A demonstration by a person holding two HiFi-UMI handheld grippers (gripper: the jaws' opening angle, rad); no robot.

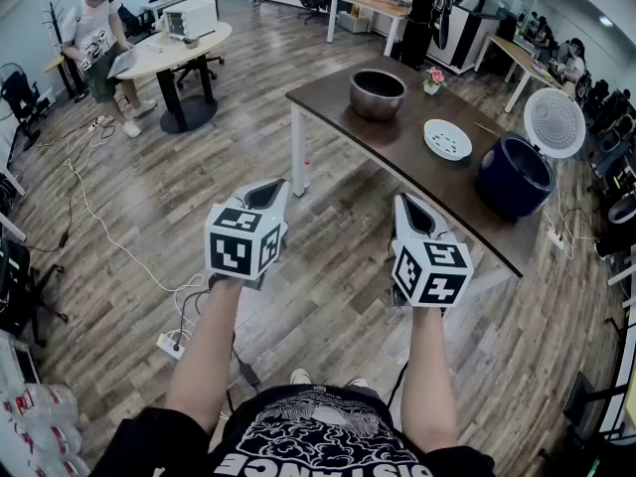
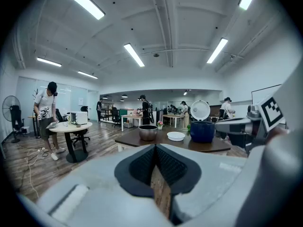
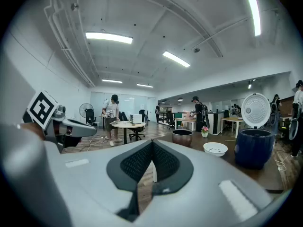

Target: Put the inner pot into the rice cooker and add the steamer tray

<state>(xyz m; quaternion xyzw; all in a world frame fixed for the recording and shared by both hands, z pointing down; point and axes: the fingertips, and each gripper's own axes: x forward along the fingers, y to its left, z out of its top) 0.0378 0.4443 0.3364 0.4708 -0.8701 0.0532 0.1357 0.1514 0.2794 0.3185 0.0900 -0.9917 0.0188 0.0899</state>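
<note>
On the dark brown table (image 1: 397, 142) stand a metal inner pot (image 1: 377, 93) at the far end, a white steamer tray (image 1: 447, 139) in the middle and a dark blue rice cooker (image 1: 514, 174) with its white lid (image 1: 554, 121) raised. My left gripper (image 1: 270, 195) and right gripper (image 1: 407, 210) hang over the wooden floor, short of the table, both shut and empty. The left gripper view shows the pot (image 2: 147, 132), tray (image 2: 175, 136) and cooker (image 2: 202, 130) ahead. The right gripper view shows the pot (image 3: 182, 137), tray (image 3: 215, 149) and cooker (image 3: 251, 148).
A small pink flower pot (image 1: 433, 79) stands on the table beside the inner pot. A round white table (image 1: 171, 50) with a seated person (image 1: 95, 30) is at the far left. Cables (image 1: 89, 207) and a power strip (image 1: 170, 345) lie on the floor to my left.
</note>
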